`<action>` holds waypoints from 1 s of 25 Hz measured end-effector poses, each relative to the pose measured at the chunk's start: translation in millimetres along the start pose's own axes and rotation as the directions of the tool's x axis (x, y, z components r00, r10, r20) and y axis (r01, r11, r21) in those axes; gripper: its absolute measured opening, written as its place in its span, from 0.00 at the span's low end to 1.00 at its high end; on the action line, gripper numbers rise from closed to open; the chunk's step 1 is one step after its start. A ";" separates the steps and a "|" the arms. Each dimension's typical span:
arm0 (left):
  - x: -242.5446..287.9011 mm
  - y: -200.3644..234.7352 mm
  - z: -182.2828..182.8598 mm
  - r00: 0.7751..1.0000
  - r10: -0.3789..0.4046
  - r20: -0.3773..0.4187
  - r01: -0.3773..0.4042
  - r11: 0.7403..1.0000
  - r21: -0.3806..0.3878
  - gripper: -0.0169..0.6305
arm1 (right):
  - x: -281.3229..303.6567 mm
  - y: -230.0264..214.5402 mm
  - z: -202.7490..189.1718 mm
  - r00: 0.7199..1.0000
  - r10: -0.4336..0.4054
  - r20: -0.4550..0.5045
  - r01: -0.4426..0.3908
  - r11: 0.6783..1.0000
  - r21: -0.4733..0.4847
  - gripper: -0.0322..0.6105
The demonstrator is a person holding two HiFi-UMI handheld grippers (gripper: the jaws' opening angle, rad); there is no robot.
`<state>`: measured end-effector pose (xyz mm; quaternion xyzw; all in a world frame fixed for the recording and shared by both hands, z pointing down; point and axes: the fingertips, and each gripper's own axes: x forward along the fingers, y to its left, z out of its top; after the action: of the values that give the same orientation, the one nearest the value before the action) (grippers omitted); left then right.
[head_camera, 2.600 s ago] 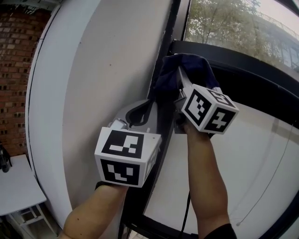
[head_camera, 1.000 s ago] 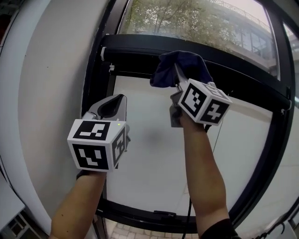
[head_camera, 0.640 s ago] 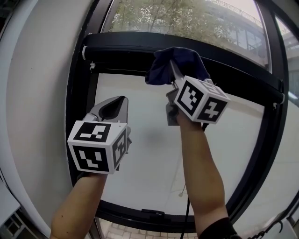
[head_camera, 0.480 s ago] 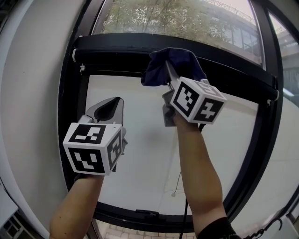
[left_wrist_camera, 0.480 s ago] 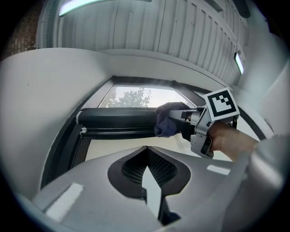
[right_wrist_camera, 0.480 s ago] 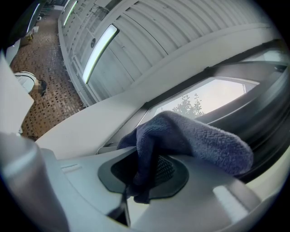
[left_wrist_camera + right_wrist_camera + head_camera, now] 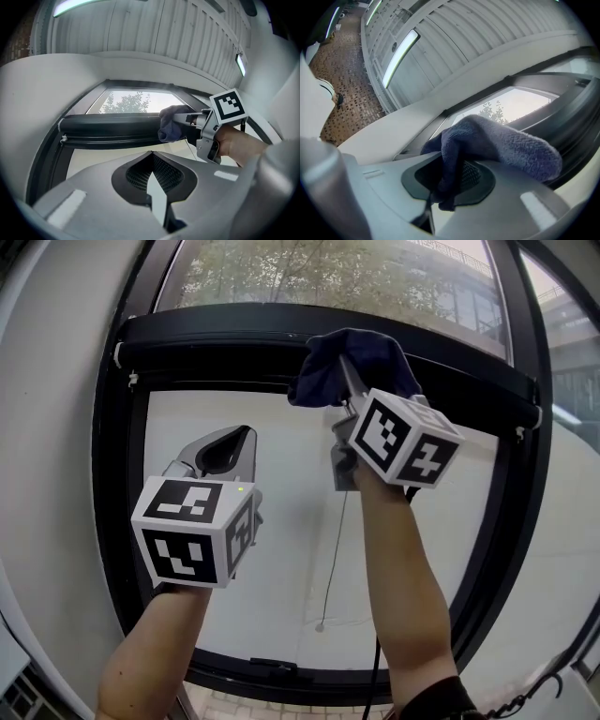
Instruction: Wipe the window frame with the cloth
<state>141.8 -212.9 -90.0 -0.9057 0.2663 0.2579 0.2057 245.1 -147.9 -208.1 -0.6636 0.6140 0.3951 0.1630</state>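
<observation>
Navy single cloth [image 7: 354, 362] clamped in right hand-held gripper [image 7: 347, 382], perhaps touching window frame [image 7: 216, 341]; left hand-held gripper [image 7: 232, 444] clenched empty.

Cloth [image 7: 352, 367] before window frame [image 7: 216, 338], left tongs [image 7: 228, 444] lower left

A white wall [image 7: 52, 446] borders the pane [image 7: 422, 277], leafy trees [image 7: 281, 273] beyond.
</observation>
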 end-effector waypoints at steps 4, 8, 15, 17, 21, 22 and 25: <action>12.0 -25.0 -0.3 0.999 -0.034 -0.003 0.034 0.999 -0.022 0.02 | -11.8 -18.7 6.8 1.000 -0.005 -0.006 0.005 1.000 -0.023 0.15; 13.0 -45.2 -0.2 0.995 -0.100 0.005 0.100 0.993 -0.069 0.02 | -22.3 -29.6 12.7 1.000 -0.021 -0.004 0.021 0.999 -0.031 0.15; 37.1 -76.6 10.2 0.990 -0.123 0.069 0.130 0.986 -0.108 0.02 | -42.2 -69.8 23.5 0.999 -0.044 -0.011 0.043 0.996 -0.076 0.15; 41.9 -90.9 10.6 0.989 -0.125 0.082 0.135 0.982 -0.129 0.02 | -54.1 -84.7 30.2 0.998 -0.062 -0.010 0.061 0.995 -0.085 0.15; 51.2 -127.5 13.7 0.978 -0.179 0.104 0.191 0.975 -0.117 0.02 | -74.8 -114.4 41.5 0.995 -0.103 -0.001 0.103 0.991 -0.091 0.15; 53.5 -133.7 14.4 0.976 -0.188 0.108 0.200 0.973 -0.117 0.02 | -77.4 -119.7 43.6 0.995 -0.104 -0.001 0.104 0.991 -0.086 0.15; 61.6 -151.6 16.3 0.971 -0.208 0.119 0.223 0.967 -0.126 0.02 | -87.2 -136.8 49.8 0.993 -0.118 -0.004 0.118 0.989 -0.094 0.15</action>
<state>269.9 -110.5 -102.7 -0.9266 0.1364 0.2989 0.1829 363.9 -26.7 -213.3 -0.7075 0.5553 0.4099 0.1519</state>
